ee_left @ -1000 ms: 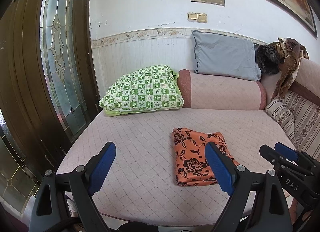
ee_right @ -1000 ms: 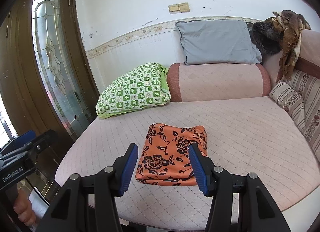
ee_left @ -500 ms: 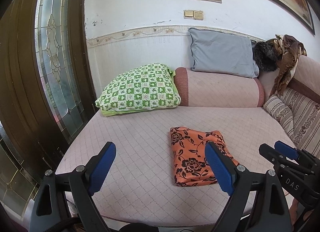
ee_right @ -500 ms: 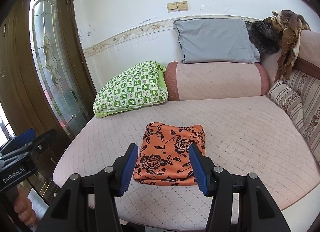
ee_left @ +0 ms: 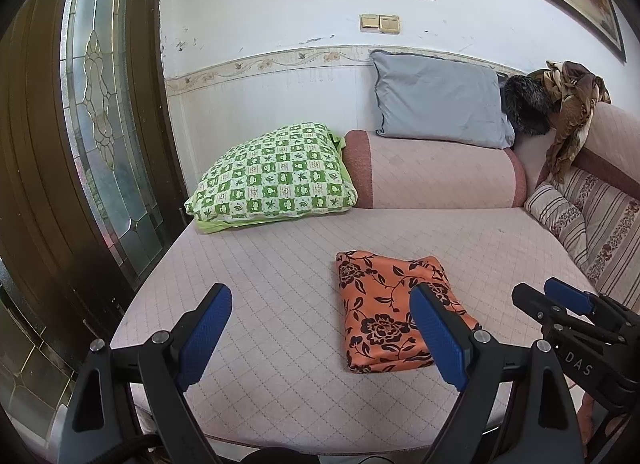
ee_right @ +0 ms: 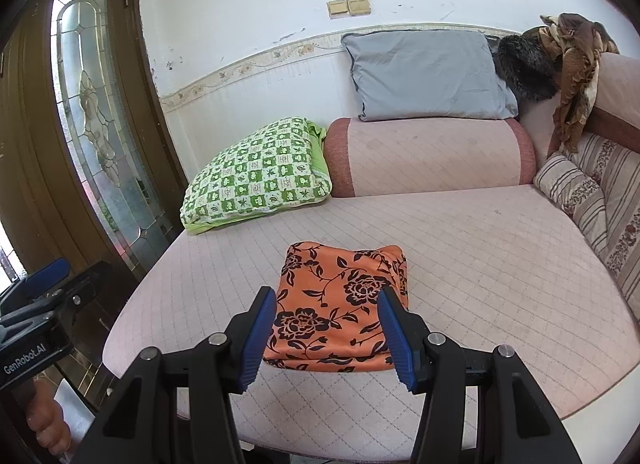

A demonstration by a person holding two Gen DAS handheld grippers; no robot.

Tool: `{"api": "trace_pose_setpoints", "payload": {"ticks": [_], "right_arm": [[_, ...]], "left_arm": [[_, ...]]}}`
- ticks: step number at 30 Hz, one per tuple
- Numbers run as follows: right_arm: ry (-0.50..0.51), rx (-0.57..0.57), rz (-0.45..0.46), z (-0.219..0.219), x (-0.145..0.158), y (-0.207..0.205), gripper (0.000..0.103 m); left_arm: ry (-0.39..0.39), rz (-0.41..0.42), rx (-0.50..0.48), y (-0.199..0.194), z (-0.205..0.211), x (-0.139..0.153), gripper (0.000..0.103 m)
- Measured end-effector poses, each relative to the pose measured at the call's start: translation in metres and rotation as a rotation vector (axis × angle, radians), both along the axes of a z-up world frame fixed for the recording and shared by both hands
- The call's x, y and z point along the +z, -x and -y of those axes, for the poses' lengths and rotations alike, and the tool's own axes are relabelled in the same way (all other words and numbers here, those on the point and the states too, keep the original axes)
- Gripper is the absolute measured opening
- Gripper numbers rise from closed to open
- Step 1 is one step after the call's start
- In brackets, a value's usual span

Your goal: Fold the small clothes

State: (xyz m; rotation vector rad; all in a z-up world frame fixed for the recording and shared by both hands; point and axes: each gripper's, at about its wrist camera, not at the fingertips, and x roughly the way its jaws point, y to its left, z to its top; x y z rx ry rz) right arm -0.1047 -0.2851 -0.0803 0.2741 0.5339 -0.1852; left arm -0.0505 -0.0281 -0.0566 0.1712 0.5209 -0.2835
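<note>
An orange cloth with black flowers (ee_left: 390, 310) lies folded into a small rectangle on the pink quilted couch seat (ee_left: 280, 264). It also shows in the right wrist view (ee_right: 340, 304). My left gripper (ee_left: 320, 338) is open and empty, held above the seat's front edge with the cloth by its right finger. My right gripper (ee_right: 326, 338) is open and empty, held in front of the cloth's near edge, apart from it. The right gripper shows at the right edge of the left wrist view (ee_left: 568, 304).
A green checked pillow (ee_left: 272, 180) lies at the back left of the seat. A pink bolster (ee_left: 436, 172) carries a grey pillow (ee_left: 438, 100). A striped cushion (ee_left: 560, 216) lies at the right. A wooden door with glass (ee_left: 100, 124) stands at the left.
Both grippers have drawn back and risen slightly from the couch. The folded cloth has not moved. Both grippers stay open.
</note>
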Motion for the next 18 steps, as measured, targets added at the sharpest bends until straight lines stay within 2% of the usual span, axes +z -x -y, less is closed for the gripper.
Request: {"api": "trace_pose_setpoints", "payload": {"ticks": [11, 16, 18], "right_arm": [[-0.013, 0.022, -0.021, -0.001, -0.009, -0.017, 0.057], [-0.029, 0.032, -0.034, 0.003, -0.017, -0.026, 0.057], [-0.036, 0.031, -0.042, 0.008, -0.022, -0.031, 0.057]], "left_arm": [[0.003, -0.012, 0.003, -0.013, 0.002, -0.002, 0.091], [0.021, -0.017, -0.011, -0.024, 0.007, -0.011, 0.091], [0.024, -0.046, -0.006, -0.039, 0.008, -0.019, 0.091]]}}
